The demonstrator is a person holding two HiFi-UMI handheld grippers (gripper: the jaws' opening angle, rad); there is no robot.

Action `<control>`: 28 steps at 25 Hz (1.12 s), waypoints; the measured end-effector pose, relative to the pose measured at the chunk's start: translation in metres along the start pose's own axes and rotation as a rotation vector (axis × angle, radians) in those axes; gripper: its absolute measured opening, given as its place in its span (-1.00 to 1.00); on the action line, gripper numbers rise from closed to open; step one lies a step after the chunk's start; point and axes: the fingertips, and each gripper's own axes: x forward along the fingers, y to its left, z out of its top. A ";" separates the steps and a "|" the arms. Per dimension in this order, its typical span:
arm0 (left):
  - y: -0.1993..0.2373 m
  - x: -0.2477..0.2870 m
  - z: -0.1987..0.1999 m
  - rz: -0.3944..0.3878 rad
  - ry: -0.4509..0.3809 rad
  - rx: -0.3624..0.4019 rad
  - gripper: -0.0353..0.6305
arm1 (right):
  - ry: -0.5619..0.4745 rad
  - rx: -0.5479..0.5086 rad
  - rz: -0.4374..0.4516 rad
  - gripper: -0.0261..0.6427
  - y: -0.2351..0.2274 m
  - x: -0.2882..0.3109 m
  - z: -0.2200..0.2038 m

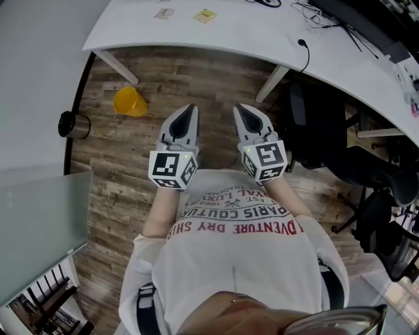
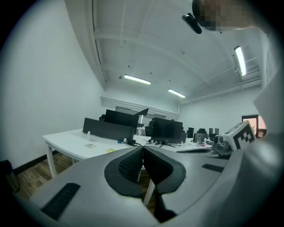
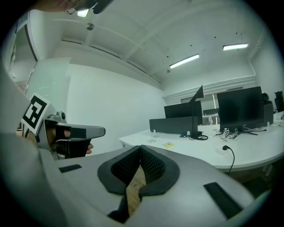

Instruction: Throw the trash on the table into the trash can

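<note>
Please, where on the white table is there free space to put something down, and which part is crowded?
Free: the table corner left of the pale wrapper, and the broad stretch between the yellow wrapper and the black cable. Crowded: the far right end, with tangled cables and a dark panel.

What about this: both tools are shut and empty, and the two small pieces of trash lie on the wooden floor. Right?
Not quite. The head view shows the pale piece and the yellow piece on the white table, not the floor. The left tool and right tool are indeed shut and empty.
</note>
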 end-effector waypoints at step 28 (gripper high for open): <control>0.336 0.197 0.052 -0.181 0.090 -0.105 -0.82 | 0.145 0.060 -0.254 -0.85 -0.031 0.352 0.040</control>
